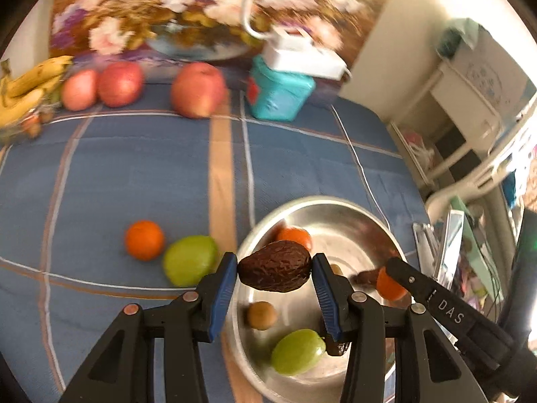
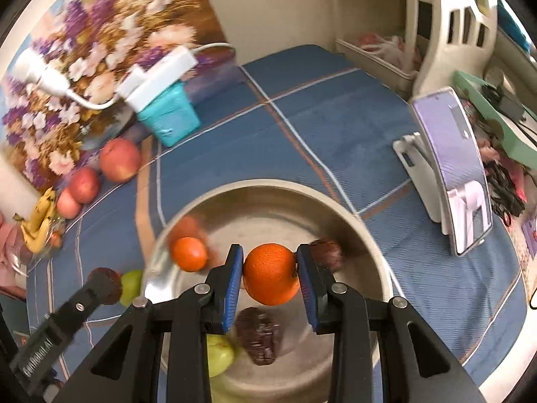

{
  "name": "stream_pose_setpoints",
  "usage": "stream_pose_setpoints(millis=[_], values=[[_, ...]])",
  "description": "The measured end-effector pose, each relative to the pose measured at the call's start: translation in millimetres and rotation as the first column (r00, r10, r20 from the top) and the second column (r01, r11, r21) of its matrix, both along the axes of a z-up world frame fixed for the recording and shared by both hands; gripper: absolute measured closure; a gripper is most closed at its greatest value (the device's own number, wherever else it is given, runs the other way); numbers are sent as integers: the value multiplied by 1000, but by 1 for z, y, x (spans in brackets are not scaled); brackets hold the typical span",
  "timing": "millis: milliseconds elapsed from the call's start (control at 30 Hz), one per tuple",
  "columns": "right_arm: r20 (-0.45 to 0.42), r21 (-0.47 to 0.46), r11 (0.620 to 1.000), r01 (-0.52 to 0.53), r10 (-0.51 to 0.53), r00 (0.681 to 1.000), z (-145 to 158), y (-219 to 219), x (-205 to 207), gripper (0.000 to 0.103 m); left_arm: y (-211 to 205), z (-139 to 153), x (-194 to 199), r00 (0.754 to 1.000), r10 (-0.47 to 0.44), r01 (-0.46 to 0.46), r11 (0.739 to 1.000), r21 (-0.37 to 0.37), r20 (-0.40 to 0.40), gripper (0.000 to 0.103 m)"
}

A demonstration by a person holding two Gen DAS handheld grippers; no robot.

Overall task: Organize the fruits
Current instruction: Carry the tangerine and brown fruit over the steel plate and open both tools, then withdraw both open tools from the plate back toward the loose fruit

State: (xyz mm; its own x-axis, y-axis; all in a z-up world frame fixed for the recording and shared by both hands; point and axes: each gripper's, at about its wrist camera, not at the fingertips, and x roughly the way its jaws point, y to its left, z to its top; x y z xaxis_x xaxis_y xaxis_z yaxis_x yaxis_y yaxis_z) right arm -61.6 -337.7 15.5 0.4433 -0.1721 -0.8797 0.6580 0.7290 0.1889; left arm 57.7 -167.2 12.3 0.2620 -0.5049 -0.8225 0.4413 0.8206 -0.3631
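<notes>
Blue plaid cloth covers the counter, with a loose orange and green fruit lying left of the steel bowl. Left tool pinches a dark avocado over the bowl's rim; right tool pinches an orange above the bowl.

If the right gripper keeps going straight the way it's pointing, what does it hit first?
Probably the metal bowl. The right gripper, shut on an orange, points down into it; the bowl's bare floor lies beyond the orange, though depth is unclear.
</notes>
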Motion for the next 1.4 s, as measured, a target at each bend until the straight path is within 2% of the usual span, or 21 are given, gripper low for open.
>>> stream_pose_setpoints(millis=[400,500,767,933,1100,1267,1400], values=[[-26,60,998,-13,14,1000,-20,-3,6,68,-20,-18,-11,997,-67,68,997,41,-27,52],[-29,59,998,-16,18,999,-20,-1,8,68,-20,-18,-10,998,-63,64,997,43,-30,46],[-30,39,999,-28,29,999,-16,3,11,68,-13,-12,-5,999,-50,50,998,48,-18,46],[-26,33,999,-25,26,999,-13,3,10,68,3,-10,5,1000,8,-7,998,60,-24,46],[-33,37,999,-38,39,999,-14,6,13,68,30,-10,20,993,113,-110,988,110,-18,46],[-44,21,996,-84,84,995,-13,19,22,68,71,-8,38,969,245,-244,956,161,14,46],[-47,7,989,-145,145,988,-12,38,32,68,101,-5,49,943,331,-331,926,179,35,41]])
